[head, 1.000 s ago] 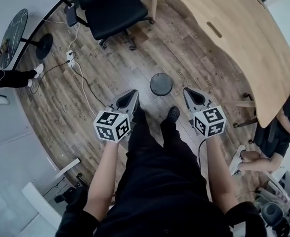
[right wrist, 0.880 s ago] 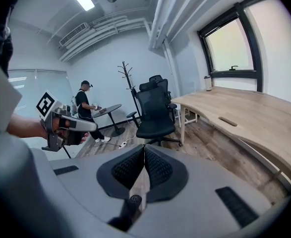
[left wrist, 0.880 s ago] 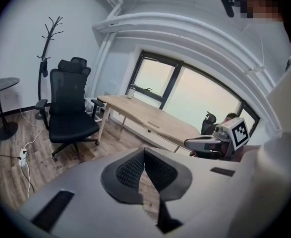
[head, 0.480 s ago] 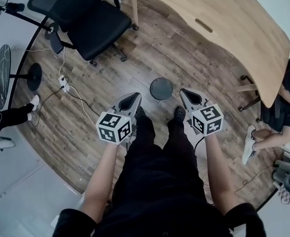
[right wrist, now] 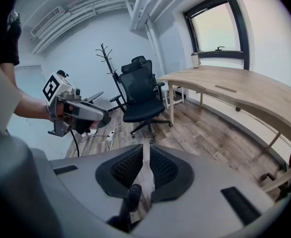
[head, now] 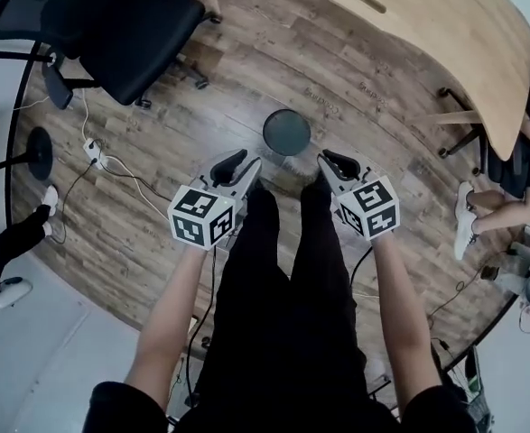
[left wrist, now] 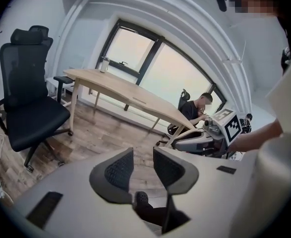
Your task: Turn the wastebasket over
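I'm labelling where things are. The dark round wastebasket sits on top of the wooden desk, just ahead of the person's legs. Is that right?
Not quite. The wastebasket sits on the wooden floor, not on the desk, which stands apart from it, up and to the right in the head view. It is just ahead of the person's legs, as you said.

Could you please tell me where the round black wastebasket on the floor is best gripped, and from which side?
Probably by its top rim, from above on the near side: the round black wastebasket stands upright on the wooden floor, its thin circular edge facing up.
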Tool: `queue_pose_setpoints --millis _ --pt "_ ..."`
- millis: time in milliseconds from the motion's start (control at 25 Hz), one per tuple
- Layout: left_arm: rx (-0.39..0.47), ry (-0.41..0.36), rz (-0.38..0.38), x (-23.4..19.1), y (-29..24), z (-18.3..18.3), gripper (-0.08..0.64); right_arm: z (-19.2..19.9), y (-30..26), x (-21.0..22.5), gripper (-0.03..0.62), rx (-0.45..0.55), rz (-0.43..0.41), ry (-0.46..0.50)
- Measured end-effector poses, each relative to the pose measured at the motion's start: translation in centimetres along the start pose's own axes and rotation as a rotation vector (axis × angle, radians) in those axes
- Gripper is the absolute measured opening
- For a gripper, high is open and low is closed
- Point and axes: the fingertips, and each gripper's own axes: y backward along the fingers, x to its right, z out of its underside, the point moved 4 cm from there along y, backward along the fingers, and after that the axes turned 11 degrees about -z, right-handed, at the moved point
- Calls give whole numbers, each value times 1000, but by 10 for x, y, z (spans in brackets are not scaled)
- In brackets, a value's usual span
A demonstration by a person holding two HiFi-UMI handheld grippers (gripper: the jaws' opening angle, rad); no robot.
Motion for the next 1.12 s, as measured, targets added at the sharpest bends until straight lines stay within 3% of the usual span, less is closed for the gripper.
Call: queue_pose_setpoints --millis 120,200,360,560,920,1120 --pt "-29 12 4 -5 -23 15 150 24 -14 13 58 -48 -1 -27" --pt "-41 13 0 -8 -42 24 166 38 -26 27 161 -81 -2 -35" --pt "-69 18 -17 -19 -74 49 196 60 -51 55 207 -120 -7 -43" --pt "-124 43 -39 -32 -112 94 236 97 -85 82 272 -185 -78 -39" --pt "-193 66 -30 -61 -192 160 302 168 -150 130 310 -296 -138 -22" --pt "-148 70 -6 -71 -233 188 330 209 -183 159 316 -342 -147 -32"
